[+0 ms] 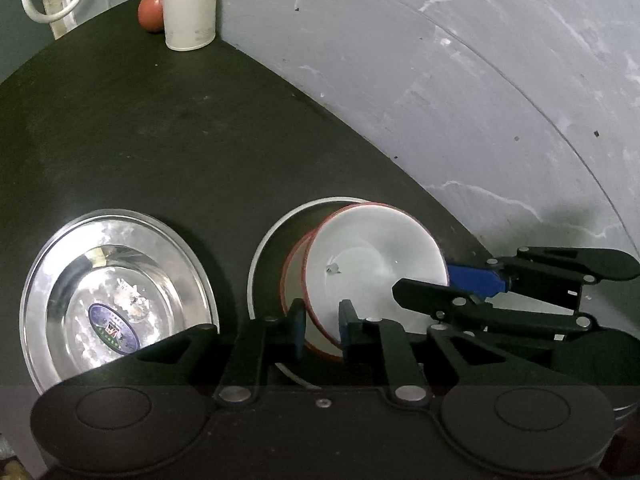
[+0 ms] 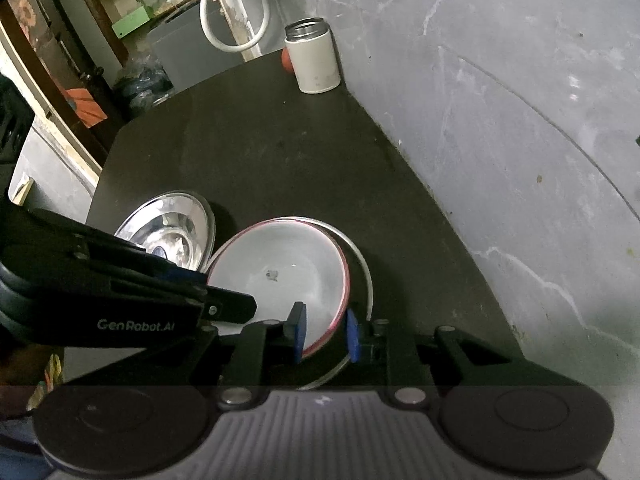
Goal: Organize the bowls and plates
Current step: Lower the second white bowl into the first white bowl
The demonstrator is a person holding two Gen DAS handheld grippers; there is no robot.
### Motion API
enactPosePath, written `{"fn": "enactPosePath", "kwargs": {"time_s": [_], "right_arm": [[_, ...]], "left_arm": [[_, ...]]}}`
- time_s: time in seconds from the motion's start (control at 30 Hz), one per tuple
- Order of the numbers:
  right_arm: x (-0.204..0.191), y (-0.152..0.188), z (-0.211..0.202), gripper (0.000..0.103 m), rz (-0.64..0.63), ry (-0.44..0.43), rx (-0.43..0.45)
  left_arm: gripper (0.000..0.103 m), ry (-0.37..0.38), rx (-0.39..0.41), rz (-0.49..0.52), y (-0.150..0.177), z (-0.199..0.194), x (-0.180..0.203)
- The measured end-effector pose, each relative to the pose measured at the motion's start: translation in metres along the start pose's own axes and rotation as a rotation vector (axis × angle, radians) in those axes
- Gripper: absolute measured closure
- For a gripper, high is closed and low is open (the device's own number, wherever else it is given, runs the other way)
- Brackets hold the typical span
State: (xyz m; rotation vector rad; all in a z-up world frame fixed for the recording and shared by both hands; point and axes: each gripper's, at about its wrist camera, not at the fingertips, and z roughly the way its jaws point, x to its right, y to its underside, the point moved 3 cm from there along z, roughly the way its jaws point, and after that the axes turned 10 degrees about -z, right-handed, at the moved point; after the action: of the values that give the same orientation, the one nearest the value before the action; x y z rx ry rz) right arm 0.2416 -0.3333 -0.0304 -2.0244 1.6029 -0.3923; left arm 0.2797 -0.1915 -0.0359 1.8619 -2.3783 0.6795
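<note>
Left wrist view: we are finding the left tongs (image 1: 322,330) straddling the near rim of a red-rimmed white bowl (image 1: 376,264), one pad on each side of the wall; the pads are standing just beside the rim, and we cannot tell whether they are pressing it. The bowl is tilting, and a second red rim is showing under it at 9 o'clock, so we are judging it to be seating into another bowl. Both are sitting on a white-edged plate (image 1: 260,248). The right tongs (image 1: 460,280) are reaching in from 3 o'clock, a blue pad touching the bowl's far edge. A steel plate (image 1: 116,284) is lying apart at 9 o'clock on the desk (image 1: 160,140).

Right wrist view: we are noting the right tongs (image 2: 326,334) bracketing the bowl (image 2: 280,268) rim with visible slack on the outer side, so we are reading them as released. The left tongs (image 2: 224,304) are entering from 9 o'clock. The steel plate (image 2: 172,228) is still unstacked at 10 o'clock.

Progress: we are judging the bowls nearly nested and the steel plate outstanding.

Room: the desk edge is running close at 3 o'clock, beside the wall. Open desk is lying toward 12 o'clock, up to a white canister (image 2: 312,60) and a red ball (image 1: 151,10).
</note>
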Motion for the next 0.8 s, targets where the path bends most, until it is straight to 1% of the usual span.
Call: {"fn": "enactPosePath", "kwargs": {"time_s": [0.43,0.5,0.57,0.63,0.8], "right_arm": [[-0.005,0.001,0.001,0.075,-0.021,-0.006,-0.011],[-0.005,0.001,0.000,0.075,-0.019,-0.008,-0.009],[-0.006,0.002,0.000,0.075,-0.018,-0.006,-0.005],[-0.006,0.002,0.000,0.075,-0.018,-0.009,-0.005],[-0.007,0.001,-0.002,0.075,-0.026,-0.008,-0.002]], "left_arm": [[0.083,0.000,0.007,-0.010,0.009,-0.007,0.001],[0.082,-0.004,0.007,-0.010,0.010,-0.008,0.001],[0.074,-0.022,-0.001,-0.016,0.011,-0.007,-0.001],[0.075,-0.017,-0.003,-0.028,0.011,-0.007,-0.003],[0.074,-0.028,0.001,-0.020,0.012,-0.008,-0.005]]}}
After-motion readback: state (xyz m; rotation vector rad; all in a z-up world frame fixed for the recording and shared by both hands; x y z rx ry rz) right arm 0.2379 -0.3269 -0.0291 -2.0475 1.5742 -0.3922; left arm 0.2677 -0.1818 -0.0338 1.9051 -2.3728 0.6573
